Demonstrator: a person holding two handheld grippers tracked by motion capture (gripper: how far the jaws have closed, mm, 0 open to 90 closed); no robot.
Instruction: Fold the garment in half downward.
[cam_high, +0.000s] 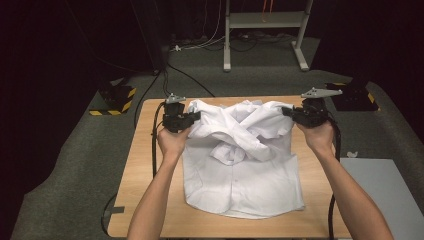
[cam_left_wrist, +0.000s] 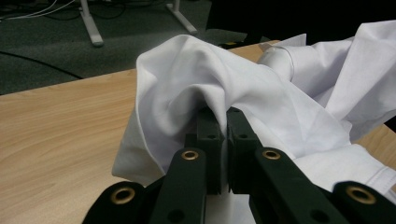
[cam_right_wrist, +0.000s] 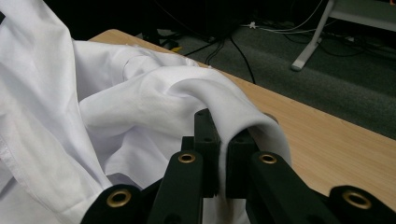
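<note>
a: how were the claws?
b: left gripper (cam_high: 192, 117) and right gripper (cam_high: 289, 113) each clamped on one white shirt (cam_high: 245, 175), lying on the table (cam_high: 150, 165), sleeves crossed.

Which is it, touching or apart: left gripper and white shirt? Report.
Touching. The left gripper view shows the left gripper shut on a fold of the white shirt.
</note>
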